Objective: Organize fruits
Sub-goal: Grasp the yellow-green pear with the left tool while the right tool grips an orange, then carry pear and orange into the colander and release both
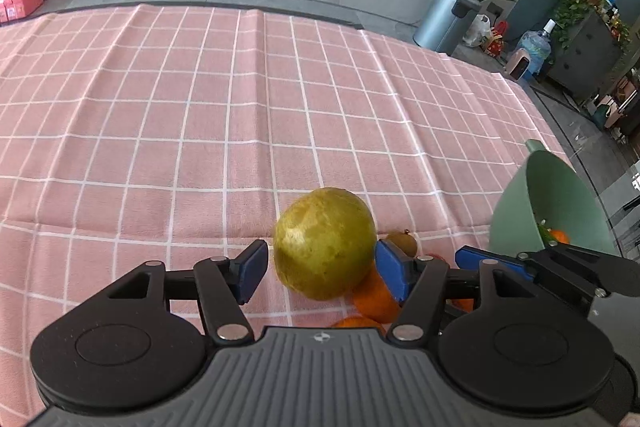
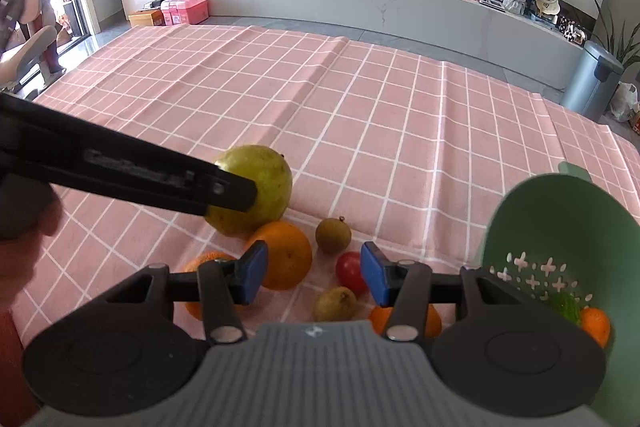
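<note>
While our left gripper straddles the pear without gripping, our right gripper hangs open near the basket

Yellow-green pear beside oranges

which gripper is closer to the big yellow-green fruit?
Left. Left gripper brackets the yellow-green fruit, pads open around it. Right gripper hangs open nearer the camera, over the smaller fruits.

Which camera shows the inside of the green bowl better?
The right wrist view: the green bowl faces it, so its cross-shaped holes and a small orange inside show. The left wrist view gives only the bowl's edge, with the right gripper partly covering it.
</note>
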